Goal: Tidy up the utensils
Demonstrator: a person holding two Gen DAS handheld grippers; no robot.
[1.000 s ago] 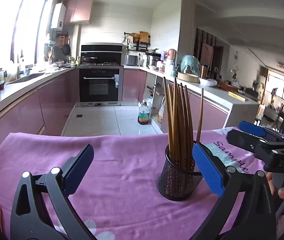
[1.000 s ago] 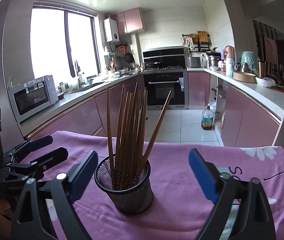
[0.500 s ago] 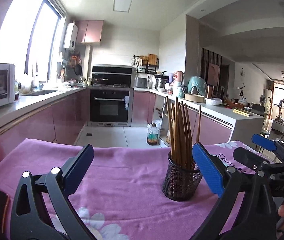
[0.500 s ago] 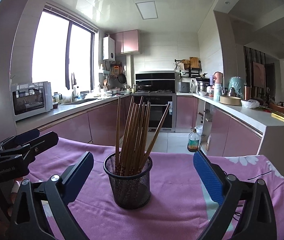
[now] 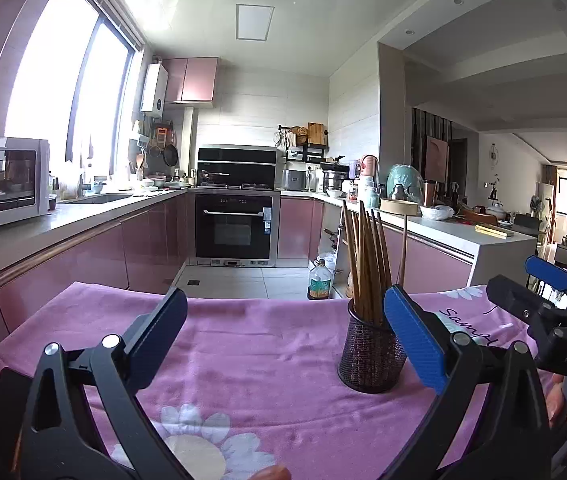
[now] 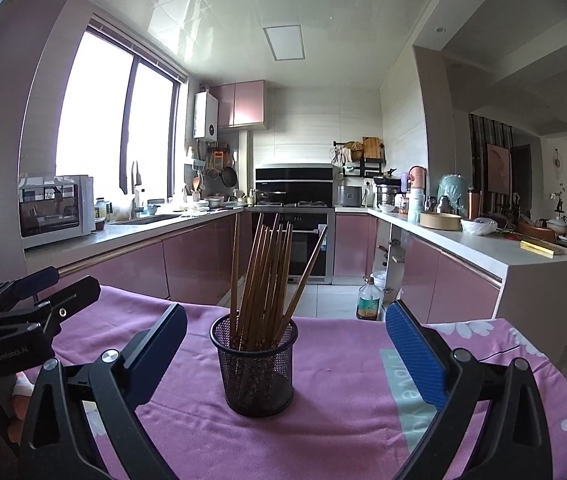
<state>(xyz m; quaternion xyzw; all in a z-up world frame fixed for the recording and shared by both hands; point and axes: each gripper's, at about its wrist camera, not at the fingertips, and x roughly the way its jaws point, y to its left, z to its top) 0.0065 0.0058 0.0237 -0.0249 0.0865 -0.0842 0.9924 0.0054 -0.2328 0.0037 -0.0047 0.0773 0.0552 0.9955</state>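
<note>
A black mesh cup (image 6: 255, 364) stands upright on the pink tablecloth (image 6: 343, 420) and holds several brown wooden chopsticks (image 6: 261, 276). It also shows in the left wrist view (image 5: 369, 356), with the chopsticks (image 5: 367, 260) standing in it. My right gripper (image 6: 283, 344) is open and empty, with the cup in line between its blue pads, a little beyond them. My left gripper (image 5: 283, 332) is open and empty, to the left of the cup; its right pad overlaps the cup's edge in view. Each gripper shows in the other's view, the right one (image 5: 551, 300) and the left one (image 6: 31, 304).
The table's far edge drops to a tiled kitchen floor (image 5: 243, 280). An oil bottle (image 6: 369, 300) stands on the floor. Pink cabinets, an oven (image 5: 235, 228) and cluttered counters lie beyond. A microwave (image 6: 55, 210) sits on the left counter.
Both grippers have pulled back and tilted up; the cup with chopsticks now sits farther off and lower in both views. Both stayed open.
</note>
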